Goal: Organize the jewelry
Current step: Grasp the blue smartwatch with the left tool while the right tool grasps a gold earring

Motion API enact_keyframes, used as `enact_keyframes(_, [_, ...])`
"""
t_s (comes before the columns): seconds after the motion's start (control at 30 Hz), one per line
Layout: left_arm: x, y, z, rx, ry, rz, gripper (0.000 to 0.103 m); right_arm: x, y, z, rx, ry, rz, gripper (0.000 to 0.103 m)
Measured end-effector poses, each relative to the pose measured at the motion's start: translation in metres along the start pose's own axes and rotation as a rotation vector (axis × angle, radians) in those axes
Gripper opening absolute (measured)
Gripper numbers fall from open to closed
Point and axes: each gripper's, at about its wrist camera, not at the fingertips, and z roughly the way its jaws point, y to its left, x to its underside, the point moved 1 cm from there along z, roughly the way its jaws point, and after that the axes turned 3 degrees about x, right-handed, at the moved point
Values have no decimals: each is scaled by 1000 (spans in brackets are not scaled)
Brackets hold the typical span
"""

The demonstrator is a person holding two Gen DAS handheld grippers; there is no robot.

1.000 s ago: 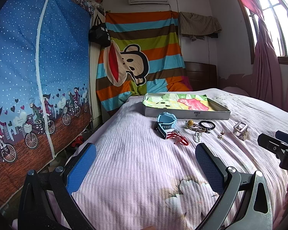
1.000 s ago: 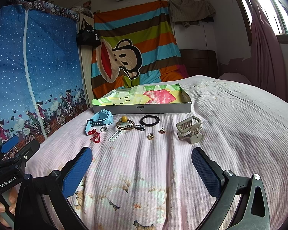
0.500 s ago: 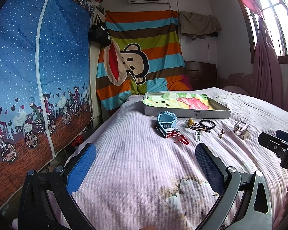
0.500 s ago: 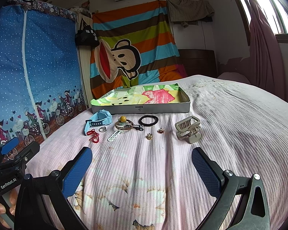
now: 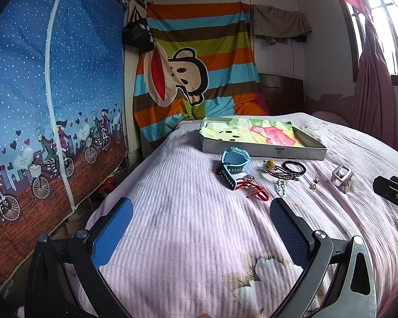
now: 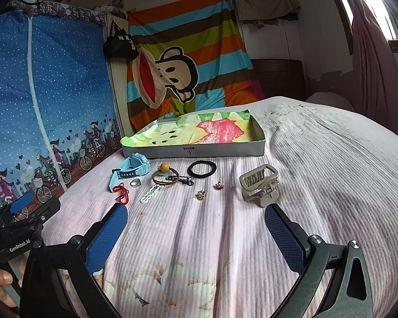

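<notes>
Two grippers hover over a pink bed (image 6: pixel 318 159), both spread wide and holding nothing. The left gripper (image 5: pixel 201 225) sits low at the near left of the jewelry; the right gripper (image 6: pixel 196 228) faces the row head-on. A shallow box (image 6: pixel 193 153) lined with bright printed cloth lies at the far side of the bed, with the jewelry strung out just in front of it. From left to right in the right wrist view: a blue watch (image 6: pixel 134 168), a red cord (image 6: pixel 121 193) and a small ring (image 6: pixel 135 182) near it, a white chain (image 6: pixel 151 193), a brown bangle with a yellow bead (image 6: pixel 165 176), a black hair tie (image 6: pixel 201 169), two small earrings (image 6: pixel 200 195) (image 6: pixel 219 185), and a beige hair claw (image 6: pixel 260 185) well apart at the right end. None of the pieces lies in the box.
</notes>
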Motion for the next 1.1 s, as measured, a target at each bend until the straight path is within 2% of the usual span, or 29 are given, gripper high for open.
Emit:
enact_keyframes(0.23, [-17, 7, 40, 38, 86, 4, 101, -22, -4, 40, -37, 94, -100, 103])
enact_keyframes(0.37, [-27, 11, 66, 69, 148, -9, 101, -25, -8, 63, -92, 147, -103, 103])
enact_keyframes(0.5, [-40, 13, 95, 109, 211, -18, 101, -25, -9, 88, -100, 196, -103, 103])
enact_keyframes(0.6, [-48, 10, 116, 150, 251, 7, 100, -22, -13, 99, -115, 230, -60, 86])
enact_keyframes(0.67, [-51, 7, 128, 198, 275, 28, 96, -18, -16, 105, -126, 263, -38, 72])
enact_keyframes(0.73, [-54, 5, 140, 226, 293, 33, 93, -14, -18, 110, -131, 288, -34, 65])
enact_keyframes(0.8, [-55, 4, 152, 242, 313, 32, 84, -10, -19, 115, -125, 307, -33, 58])
enact_keyframes(0.87, [-56, 5, 164, 258, 343, 22, 70, -9, -20, 122, -127, 322, -20, 49])
enact_keyframes(0.97, [-55, 3, 182, 290, 395, 14, 56, -9, -21, 130, -118, 329, -10, 43])
enact_keyframes(1.1, [-50, -1, 198, 317, 445, 14, 45, -11, -19, 139, -114, 330, -14, 33])
